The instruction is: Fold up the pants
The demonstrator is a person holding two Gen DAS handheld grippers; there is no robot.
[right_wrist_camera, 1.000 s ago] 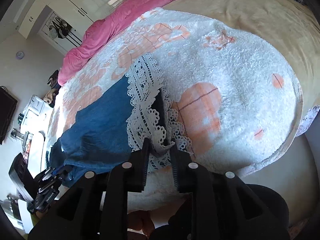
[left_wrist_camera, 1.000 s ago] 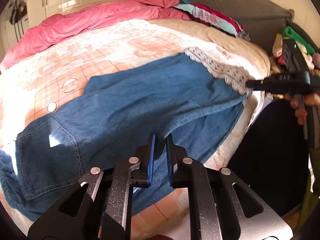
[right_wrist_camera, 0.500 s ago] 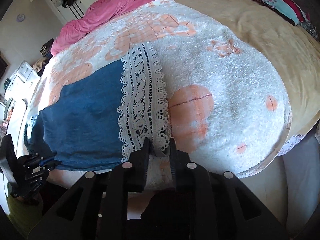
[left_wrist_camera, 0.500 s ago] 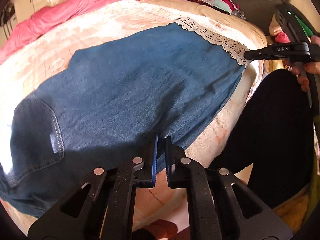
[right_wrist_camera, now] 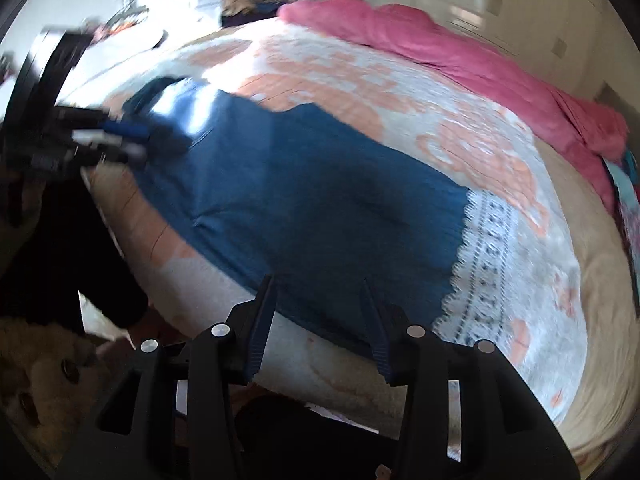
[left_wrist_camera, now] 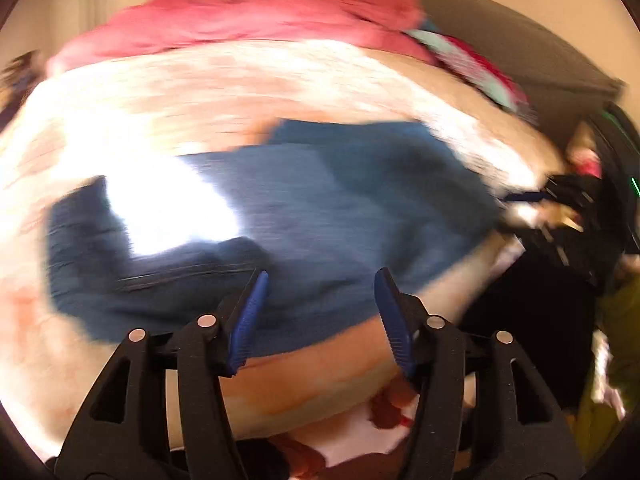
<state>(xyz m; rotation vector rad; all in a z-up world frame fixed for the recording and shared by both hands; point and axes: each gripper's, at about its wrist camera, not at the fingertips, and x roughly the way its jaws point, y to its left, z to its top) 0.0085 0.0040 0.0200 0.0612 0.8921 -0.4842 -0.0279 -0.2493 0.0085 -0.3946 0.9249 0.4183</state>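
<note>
A: Since the earlier frames both tongs have let go of the pants [right_wrist_camera: 320, 200]: the left tongs [left_wrist_camera: 320, 304] no longer pinch the denim edge, and the right tongs [right_wrist_camera: 318, 312] have released the lace hem [right_wrist_camera: 480, 264]. Both have just been opening.

B: Anything between them now?

A: No. Both sets stand apart with nothing in them, just over the near edge of the pants.

B: Where are the pants?

A: Flat on the white and orange blanket [right_wrist_camera: 460, 132] on the bed, near its front edge. The pink quilt [right_wrist_camera: 440, 48] lies behind the pants, well apart. The left view is heavily blurred.
</note>
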